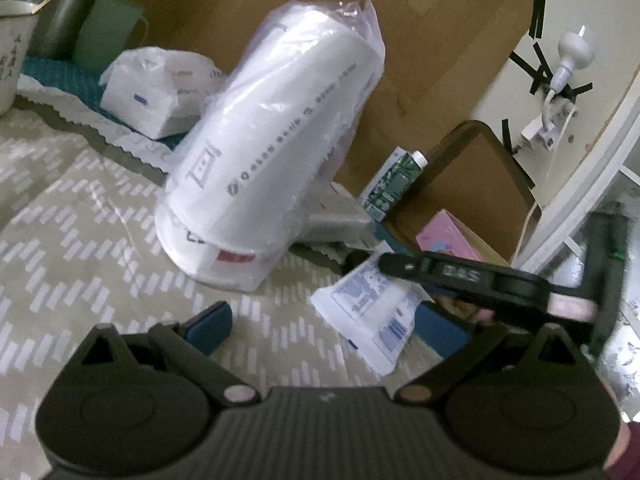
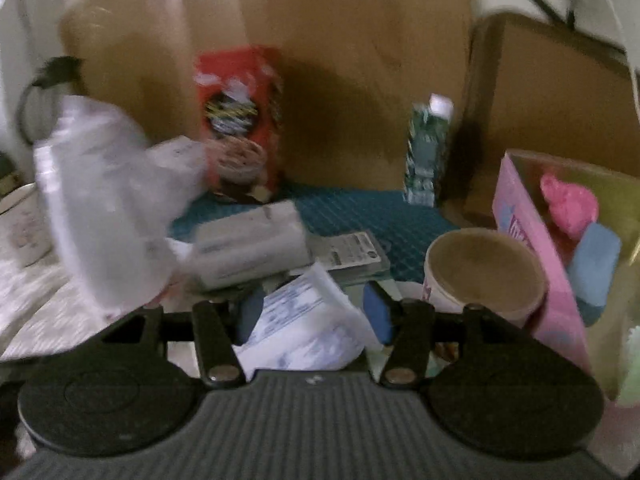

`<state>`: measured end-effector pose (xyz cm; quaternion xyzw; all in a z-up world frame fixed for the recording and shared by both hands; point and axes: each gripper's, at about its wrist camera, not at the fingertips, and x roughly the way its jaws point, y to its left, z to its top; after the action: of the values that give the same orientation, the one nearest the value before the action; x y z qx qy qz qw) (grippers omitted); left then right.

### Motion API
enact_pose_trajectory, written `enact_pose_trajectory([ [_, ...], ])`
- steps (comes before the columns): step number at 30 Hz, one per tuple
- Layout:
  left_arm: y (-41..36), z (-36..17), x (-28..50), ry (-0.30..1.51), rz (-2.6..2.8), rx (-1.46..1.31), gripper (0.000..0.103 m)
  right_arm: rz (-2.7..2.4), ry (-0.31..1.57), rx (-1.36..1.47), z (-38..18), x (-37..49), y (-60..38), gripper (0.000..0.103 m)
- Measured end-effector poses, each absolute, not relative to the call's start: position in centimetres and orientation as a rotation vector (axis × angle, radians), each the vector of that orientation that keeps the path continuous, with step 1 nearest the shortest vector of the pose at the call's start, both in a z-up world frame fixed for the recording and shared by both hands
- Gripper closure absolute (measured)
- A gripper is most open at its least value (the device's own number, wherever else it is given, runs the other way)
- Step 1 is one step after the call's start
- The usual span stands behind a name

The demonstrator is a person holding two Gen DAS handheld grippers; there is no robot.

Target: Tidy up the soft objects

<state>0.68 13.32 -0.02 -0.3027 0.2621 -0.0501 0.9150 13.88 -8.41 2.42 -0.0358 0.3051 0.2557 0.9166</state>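
Patterned beige cloth (image 1: 80,216) covers the bench, cardboard standing at the far edge. Left gripper (image 1: 324,326) hovers with jaws wide apart, holding nothing — a bagged stack of paper cups (image 1: 272,140) leans just beyond. Right gripper (image 2: 314,312) has jaws partly apart, a white printed pouch (image 2: 308,328) lying between them, unclamped. Pink box (image 2: 532,264) sits right, soft pink and blue pieces inside.
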Motion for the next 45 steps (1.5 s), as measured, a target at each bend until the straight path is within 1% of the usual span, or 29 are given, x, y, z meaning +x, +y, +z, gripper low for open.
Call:
enact_pose_trajectory([
  [2,13.3,0.0,0.7,0.544,-0.114,-0.626,0.002,0.53,0.689,-0.018,1.8,15.0,-8.8,0.048],
  [3,13.2,0.0,0.8,0.545,-0.118,-0.626,0.002,0.539,0.704,0.015,1.8,14.9,-9.2,0.056],
  [4,13.1,0.0,0.8,0.547,-0.122,-0.625,0.002,0.544,0.713,0.027,1.9,14.5,-9.4,0.062],
  [7,13.2,-0.1,0.7,0.548,-0.129,-0.632,0.002,0.577,0.738,0.031,1.9,12.1,-10.2,0.069],
  [12,13.9,-0.3,0.5,0.539,-0.135,-0.675,0.002,0.618,0.76,0.015,1.5,7.1,-11.5,0.07],
  [15,14.0,-0.3,0.4,0.536,-0.129,-0.675,0.002,0.647,0.724,0.006,1.5,4.4,-12.6,0.07],
  [17,13.9,-0.2,0.4,0.532,-0.125,-0.676,0.002,0.657,0.693,-0.024,1.6,3.4,-12.8,0.065],
  [19,13.8,-0.2,0.4,0.533,-0.132,-0.671,0.001,0.665,0.655,-0.081,1.6,3.0,-12.8,0.045],
  [20,13.6,-0.1,0.5,0.535,-0.133,-0.663,0.001,0.671,0.636,-0.101,1.6,2.8,-12.7,0.042],
  [22,13.2,-0.1,0.7,0.54,-0.135,-0.641,0.001,0.703,0.618,-0.127,1.4,3.0,-12.6,0.033],
  [24,12.8,0.0,1.1,0.543,-0.118,-0.62,0.001,0.747,0.603,-0.168,1.0,3.1,-12.0,0.027],
  [28,12.1,0.1,1.8,0.554,-0.086,-0.569,0.001,0.734,0.58,-0.277,-0.4,4.0,-10.2,0.026],
  [30,11.4,0.3,2.3,0.572,-0.082,-0.52,0.001,0.742,0.585,-0.219,-0.9,4.8,-10.6,0.021],
  [31,10.9,0.4,2.5,0.583,-0.081,-0.488,0.007,0.752,0.579,-0.185,-1.1,5.0,-11.0,0.021],
  [32,10.3,0.5,2.7,0.597,-0.097,-0.452,0.015,0.755,0.579,-0.176,-1.0,5.1,-11.2,0.024],
  [33,9.6,0.6,2.9,0.613,-0.126,-0.418,0.035,0.758,0.574,-0.173,-0.9,5.0,-11.4,0.037],
  [34,8.9,0.6,2.8,0.624,-0.129,-0.386,0.042,0.77,0.565,-0.179,-0.9,4.6,-11.7,0.044],
  [35,8.2,0.7,2.6,0.629,-0.123,-0.35,0.047,0.778,0.559,-0.182,-0.9,4.2,-11.9,0.055],
  [36,7.6,0.7,2.3,0.634,-0.143,-0.341,0.05,0.774,0.556,-0.179,-0.8,3.7,-12.1,0.059],
  [37,7.2,0.6,1.9,0.638,-0.172,-0.354,0.051,0.769,0.553,-0.176,-0.8,3.3,-12.7,0.061],
  [42,4.1,0.7,-0.7,0.655,-0.316,-0.392,0.051,0.749,0.543,-0.145,-0.7,0.5,-17.8,0.061],
  [45,0.8,1.2,-1.2,0.667,-0.407,-0.35,0.051,0.71,0.53,-0.15,-1.1,-1.9,-20.9,0.062],
])
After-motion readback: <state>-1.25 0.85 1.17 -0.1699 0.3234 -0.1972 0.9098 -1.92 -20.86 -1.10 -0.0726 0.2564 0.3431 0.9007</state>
